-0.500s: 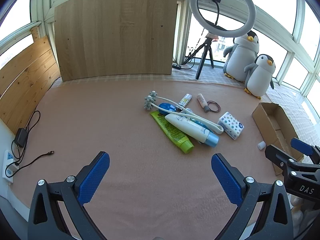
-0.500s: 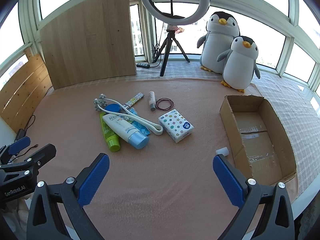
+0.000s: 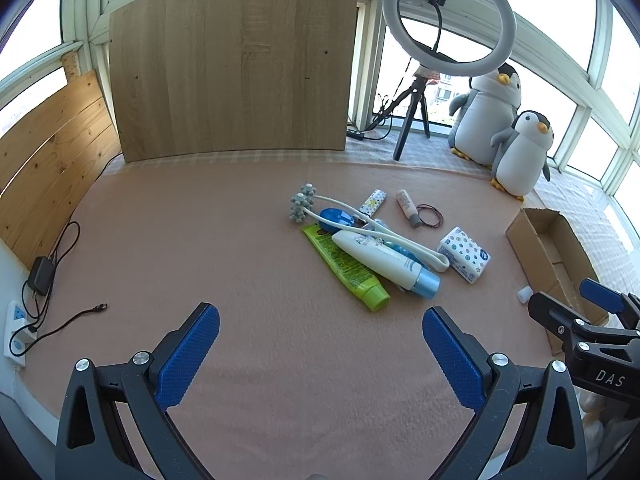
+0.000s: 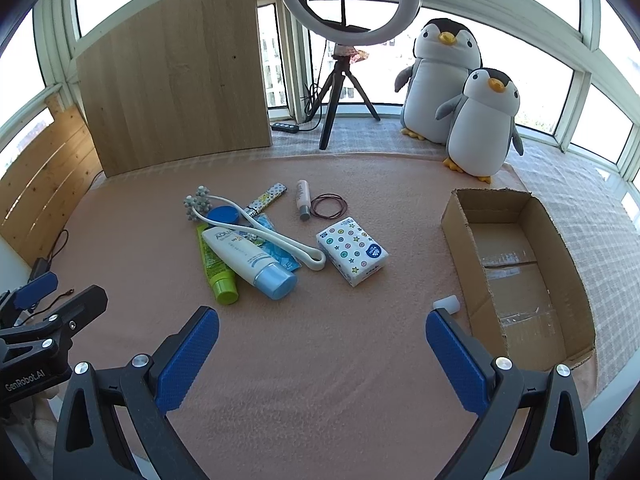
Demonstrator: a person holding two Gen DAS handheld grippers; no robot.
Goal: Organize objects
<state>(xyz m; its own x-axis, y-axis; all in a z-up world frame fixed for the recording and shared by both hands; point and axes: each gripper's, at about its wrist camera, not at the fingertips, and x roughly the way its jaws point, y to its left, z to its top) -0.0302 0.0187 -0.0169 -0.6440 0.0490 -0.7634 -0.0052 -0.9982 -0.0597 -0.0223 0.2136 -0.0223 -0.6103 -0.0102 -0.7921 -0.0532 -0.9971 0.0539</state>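
Observation:
A heap of toiletries lies mid-table: a white tube with a blue cap, a green tube, a white roller massager, a blue round tin, a dotted tissue pack, a small bottle, hair ties and a small white cap. An open cardboard box sits to the right, with nothing in it. My left gripper and right gripper both hover open near the front edge, holding nothing.
Two plush penguins and a ring light on a tripod stand at the back. A wooden board leans on the windows. A charger, cable and power strip lie at the left edge. Peach cloth covers the table.

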